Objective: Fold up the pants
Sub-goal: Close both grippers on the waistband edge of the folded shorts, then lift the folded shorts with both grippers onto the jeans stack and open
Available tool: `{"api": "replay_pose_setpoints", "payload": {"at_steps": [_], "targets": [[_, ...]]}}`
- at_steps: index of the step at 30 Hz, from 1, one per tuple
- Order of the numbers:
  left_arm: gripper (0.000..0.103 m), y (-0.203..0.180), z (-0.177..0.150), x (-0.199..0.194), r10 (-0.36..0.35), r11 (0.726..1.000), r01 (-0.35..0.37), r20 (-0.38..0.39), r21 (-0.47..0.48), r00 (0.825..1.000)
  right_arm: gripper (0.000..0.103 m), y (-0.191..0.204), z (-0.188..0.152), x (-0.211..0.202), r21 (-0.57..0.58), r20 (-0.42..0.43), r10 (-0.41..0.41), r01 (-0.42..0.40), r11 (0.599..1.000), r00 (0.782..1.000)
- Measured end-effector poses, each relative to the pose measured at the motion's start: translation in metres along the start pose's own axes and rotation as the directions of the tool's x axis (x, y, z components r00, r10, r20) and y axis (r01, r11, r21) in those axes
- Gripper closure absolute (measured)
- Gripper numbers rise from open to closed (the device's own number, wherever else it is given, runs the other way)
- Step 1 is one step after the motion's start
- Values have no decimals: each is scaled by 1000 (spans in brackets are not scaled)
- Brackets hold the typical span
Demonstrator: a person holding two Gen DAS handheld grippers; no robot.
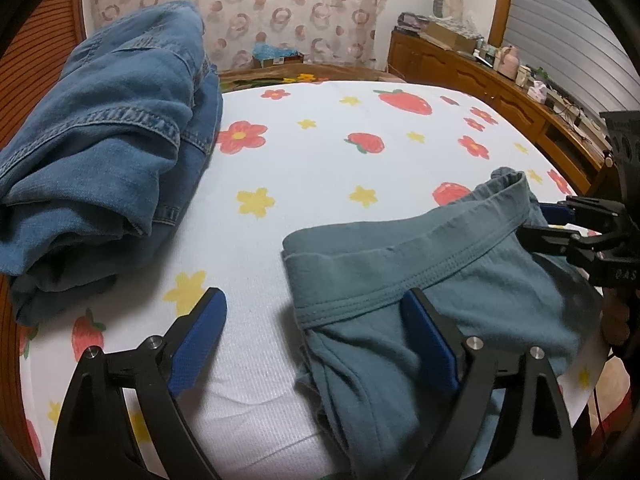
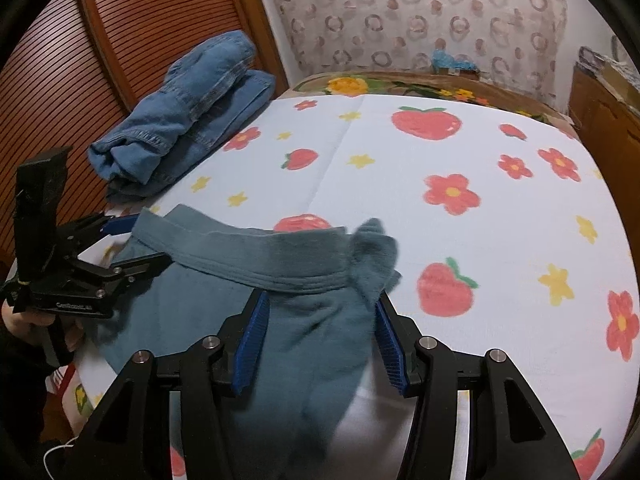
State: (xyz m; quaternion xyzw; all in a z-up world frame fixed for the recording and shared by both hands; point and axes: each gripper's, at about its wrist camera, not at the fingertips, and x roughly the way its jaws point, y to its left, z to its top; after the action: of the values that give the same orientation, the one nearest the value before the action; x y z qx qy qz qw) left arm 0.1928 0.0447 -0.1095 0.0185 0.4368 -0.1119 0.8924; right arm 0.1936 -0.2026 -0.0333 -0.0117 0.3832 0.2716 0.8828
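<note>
Teal pants (image 1: 460,288) with a ribbed waistband lie crumpled on the flowered bed sheet (image 1: 320,168), near its front edge. My left gripper (image 1: 316,308) stands open wide; one finger (image 1: 428,332) rests on the cloth's left end and the other (image 1: 204,328) is over bare sheet. In the right wrist view the pants (image 2: 304,320) fill the gap of my right gripper (image 2: 320,320), which is open and straddles the cloth just below the waistband. A bunched corner (image 2: 372,256) sticks up by its right finger. The left gripper (image 2: 140,240) shows at the pants' far left end.
A pile of blue jeans (image 1: 108,140) sits at the bed's far left (image 2: 192,120), beside a slatted wooden door (image 2: 100,40). A wooden dresser (image 1: 500,88) with clutter stands to the right. A hand (image 2: 24,320) holds the left gripper's handle.
</note>
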Motion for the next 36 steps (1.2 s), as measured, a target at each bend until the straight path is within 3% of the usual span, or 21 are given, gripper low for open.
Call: {"api": "replay_pose_setpoints", "payload": {"at_steps": [4,5,6,8,10,15,19,27,36], "targets": [[13,0,0,0,-6,1000,6,1,0,1000,82,7,0,0,-34,4,23,-22,999,1000],[13,1,0,0,-10,1000,10,2,-1,1000,84,9,0,-2,-50,15,33,-32,998,999],[13,2,0,-2,-24,1000,25,8,-9,1000,86,10,-1,-6,-62,28,39,-37,997,999],[29,6,-1,-5,-57,998,58,26,-31,998,86,14,-3,-17,-88,82,45,-38,995,996],[38,9,-1,-7,-98,993,100,42,-57,994,87,15,-6,-22,-97,100,49,-39,994,994],[60,7,2,-6,-147,986,150,40,-76,988,87,16,-10,-18,-108,90,26,-16,994,996],[86,-1,1,-11,-178,982,180,36,-58,983,87,14,-9,-15,-90,83,31,-23,996,996],[89,-22,5,-50,-127,992,127,120,6,985,87,20,-2,-37,-102,125,55,-42,994,991],[89,-26,16,-102,-112,994,108,235,29,966,87,41,12,-80,-168,213,44,-8,986,976]]}}
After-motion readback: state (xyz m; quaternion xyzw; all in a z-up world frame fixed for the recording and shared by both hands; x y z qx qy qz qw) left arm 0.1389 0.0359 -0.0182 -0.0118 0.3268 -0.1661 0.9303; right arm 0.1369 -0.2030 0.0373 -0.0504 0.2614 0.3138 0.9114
